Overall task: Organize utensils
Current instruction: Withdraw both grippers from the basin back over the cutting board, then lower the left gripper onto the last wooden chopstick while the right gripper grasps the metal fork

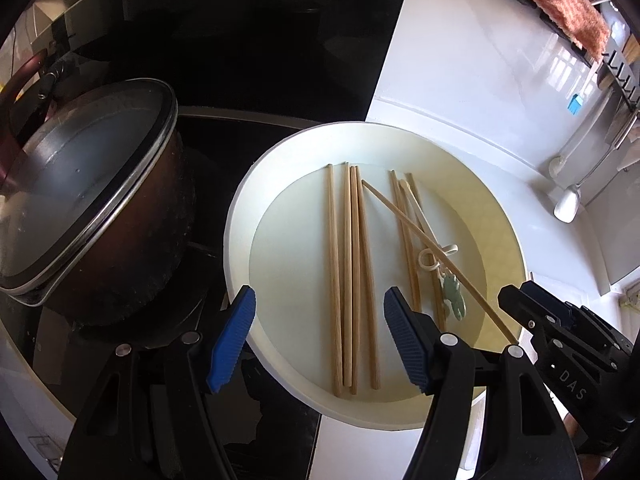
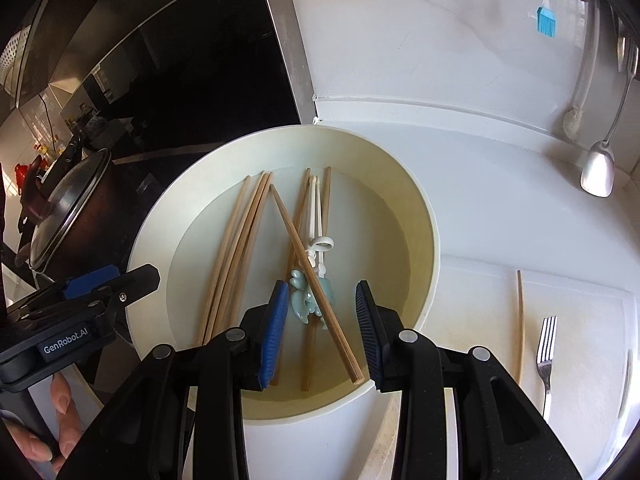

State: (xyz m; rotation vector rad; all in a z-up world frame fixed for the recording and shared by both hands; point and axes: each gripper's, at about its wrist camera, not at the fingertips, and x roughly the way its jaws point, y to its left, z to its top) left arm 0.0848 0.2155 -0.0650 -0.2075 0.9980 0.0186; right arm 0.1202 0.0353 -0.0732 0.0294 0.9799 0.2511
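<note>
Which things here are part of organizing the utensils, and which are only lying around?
For the job:
wooden chopsticks
white training chopsticks
bowl
fork
single chopstick

Just lying about:
lidded pot
blue brush
hanging spoon

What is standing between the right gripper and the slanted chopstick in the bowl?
Nothing visible. The right gripper has open jaws on either side of the slanted chopstick, which lies on top of the other utensils inside the bowl.

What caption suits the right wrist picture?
Open right gripper poised over a slanted wooden chopstick in a cream basin.
</note>
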